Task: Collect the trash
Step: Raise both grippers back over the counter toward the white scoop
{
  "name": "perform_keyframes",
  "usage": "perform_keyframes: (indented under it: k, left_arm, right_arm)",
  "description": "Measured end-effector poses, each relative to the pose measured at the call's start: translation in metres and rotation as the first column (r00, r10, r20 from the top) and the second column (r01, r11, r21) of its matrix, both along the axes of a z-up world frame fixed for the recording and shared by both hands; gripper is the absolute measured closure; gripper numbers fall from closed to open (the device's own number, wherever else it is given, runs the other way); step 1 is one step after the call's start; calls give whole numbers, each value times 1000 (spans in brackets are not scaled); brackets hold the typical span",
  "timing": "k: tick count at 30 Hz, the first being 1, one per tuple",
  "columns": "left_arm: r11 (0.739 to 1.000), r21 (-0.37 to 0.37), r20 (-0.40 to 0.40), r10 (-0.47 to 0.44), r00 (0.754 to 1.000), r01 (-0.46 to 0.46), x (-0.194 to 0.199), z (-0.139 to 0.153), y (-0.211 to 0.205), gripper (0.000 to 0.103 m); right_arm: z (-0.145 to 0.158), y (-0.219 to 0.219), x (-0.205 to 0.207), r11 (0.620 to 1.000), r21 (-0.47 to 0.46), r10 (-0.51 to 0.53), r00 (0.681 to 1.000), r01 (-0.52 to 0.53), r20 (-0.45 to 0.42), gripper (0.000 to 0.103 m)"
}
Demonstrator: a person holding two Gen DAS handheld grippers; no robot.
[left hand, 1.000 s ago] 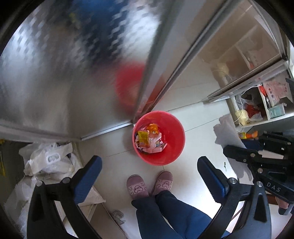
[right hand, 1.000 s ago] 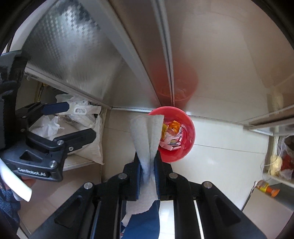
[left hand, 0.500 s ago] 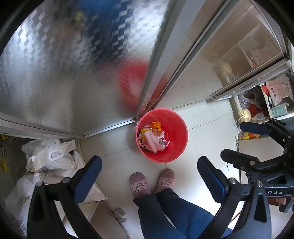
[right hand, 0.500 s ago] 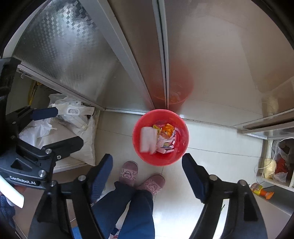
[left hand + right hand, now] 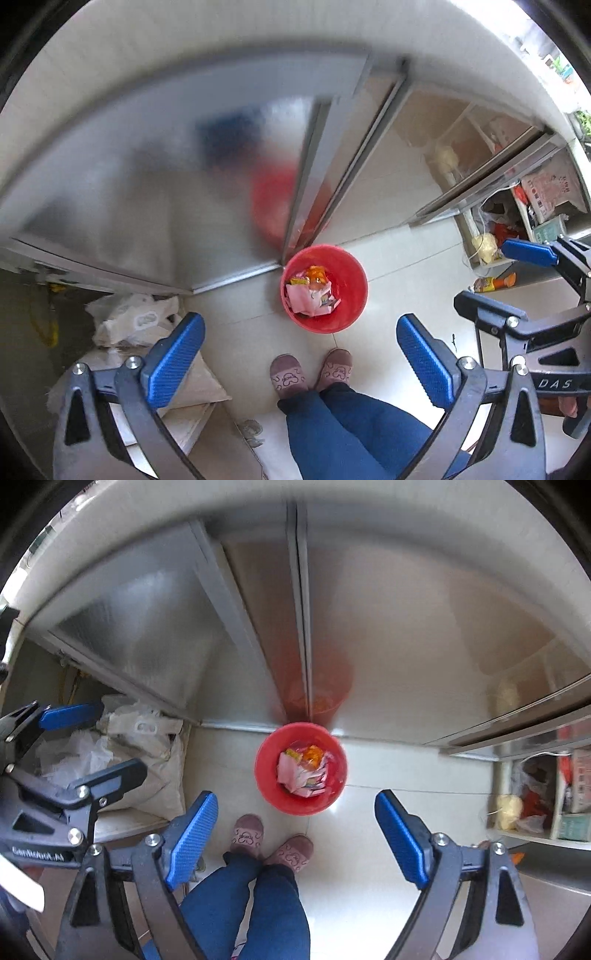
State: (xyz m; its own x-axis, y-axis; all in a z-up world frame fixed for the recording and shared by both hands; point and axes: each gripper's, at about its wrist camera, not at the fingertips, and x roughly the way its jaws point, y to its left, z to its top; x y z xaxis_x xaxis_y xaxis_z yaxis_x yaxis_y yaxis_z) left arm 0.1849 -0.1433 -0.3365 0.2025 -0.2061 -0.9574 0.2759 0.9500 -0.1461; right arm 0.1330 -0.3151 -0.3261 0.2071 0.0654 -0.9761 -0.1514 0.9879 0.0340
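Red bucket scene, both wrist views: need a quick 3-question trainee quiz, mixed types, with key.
1. True or false: the red bucket is empty.
2. Multiple choice: what is between the pads of the right tool? A) a white tissue B) a wrapper C) nothing
3. Fill in: the person's slippers stand on the ____ floor, just short of the bucket.

Key:
1. False; wrappers and paper lie in it.
2. C; its jaws are opening, with nothing between them. The left tool is open and empty too.
3. tiled
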Motion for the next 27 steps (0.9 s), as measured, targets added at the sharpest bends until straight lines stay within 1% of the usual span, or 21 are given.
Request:
perform_keyframes:
  k: [2, 4, 6, 10, 14, 17, 20, 22, 27]
  left_arm:
    - [1000, 10, 11, 9, 1000, -9, -2, 21, 4, 0]
    - [999, 38, 45, 17, 999, -19, -3, 46, 7, 0]
    - [998, 48, 71, 26, 997, -29, -4, 71, 8, 0]
    - [998, 45, 120, 39, 992, -45, -4, 111, 14, 0]
    - [996, 35, 142, 75, 987, -80, 2, 143, 26, 0]
    - [993, 39, 169, 105, 980, -113, 9, 163, 35, 0]
    - [988, 52, 195, 130, 972, -143, 21, 181, 49, 0]
    - [985, 56, 203, 150, 968, -165, 32, 194, 60, 0]
    - [978, 64, 221, 178, 959, -196, 67, 213, 92, 0]
  right_arm:
    - [25, 2, -2, 1000, -1, 4, 1000, -4, 30, 17]
    - [47, 2, -5, 1000, -8, -1, 998, 2, 59, 16]
    - [69, 1, -6, 1000, 1, -16, 998, 16, 65, 16]
    - [111, 1, -6, 1000, -2, -18, 994, 19, 109, 16]
    - [151, 7, -1, 1000, -8, -3, 988, 4, 156, 16]
    - [172, 14, 8, 1000, 4, 25, 982, -26, 188, 16]
    - [186, 21, 22, 998, 22, 54, 977, -60, 209, 16]
    - [195, 29, 35, 996, 30, 73, 971, -82, 229, 16]
    - [214, 56, 68, 991, 46, 113, 959, -129, 261, 16]
